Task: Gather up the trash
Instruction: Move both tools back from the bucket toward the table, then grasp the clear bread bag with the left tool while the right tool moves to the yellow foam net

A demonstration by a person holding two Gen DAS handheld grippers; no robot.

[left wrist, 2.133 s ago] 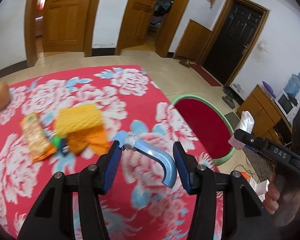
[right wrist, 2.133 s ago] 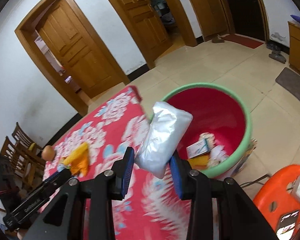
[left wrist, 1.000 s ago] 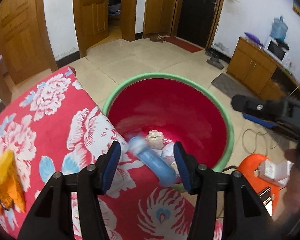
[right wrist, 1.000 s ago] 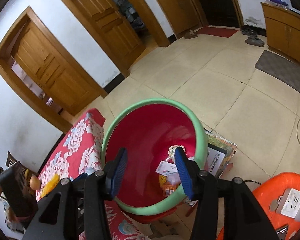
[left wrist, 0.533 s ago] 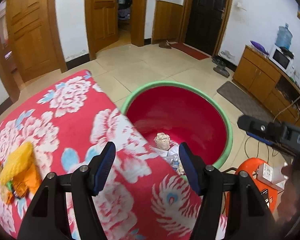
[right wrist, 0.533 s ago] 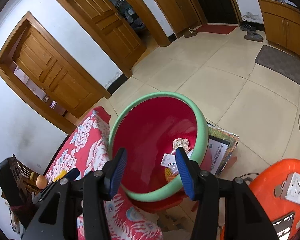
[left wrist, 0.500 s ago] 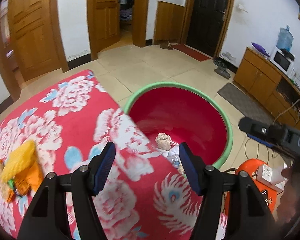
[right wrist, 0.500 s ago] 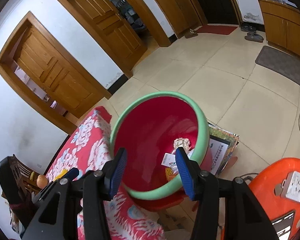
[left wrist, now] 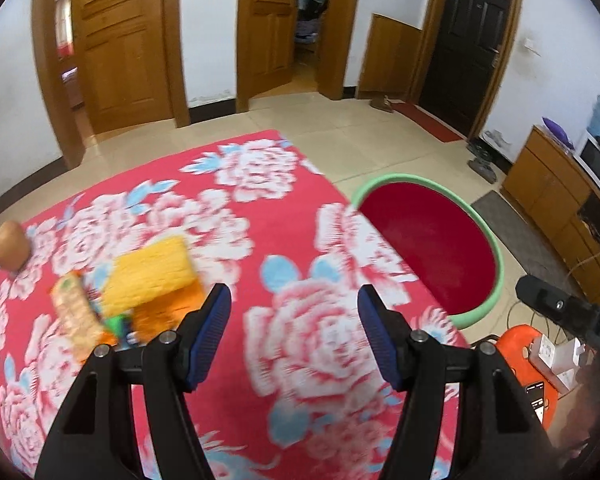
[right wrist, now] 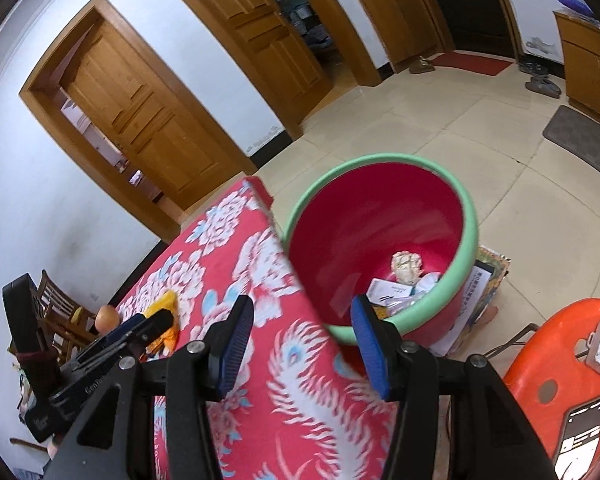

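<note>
Item: my left gripper (left wrist: 294,320) and right gripper (right wrist: 300,336), jaws released, empty; wrapper pile (left wrist: 132,288) on floral table (left wrist: 320,360); basin (right wrist: 470,240) beside it; risk: a hasty grab scatters loose wrappers.

Both views are fisheye and look forward and steeply down along black fingers with blue pads that fill the lower frame. The left wrist view hangs close above the red flowered tablecloth (left wrist: 300,240), with the red basin (left wrist: 428,240) at centre right. The right wrist view sits beside the table edge, with the basin (right wrist: 380,220) at centre. They share tablecloth (right wrist: 228,280), basin and wooden doors (left wrist: 120,40).
</note>
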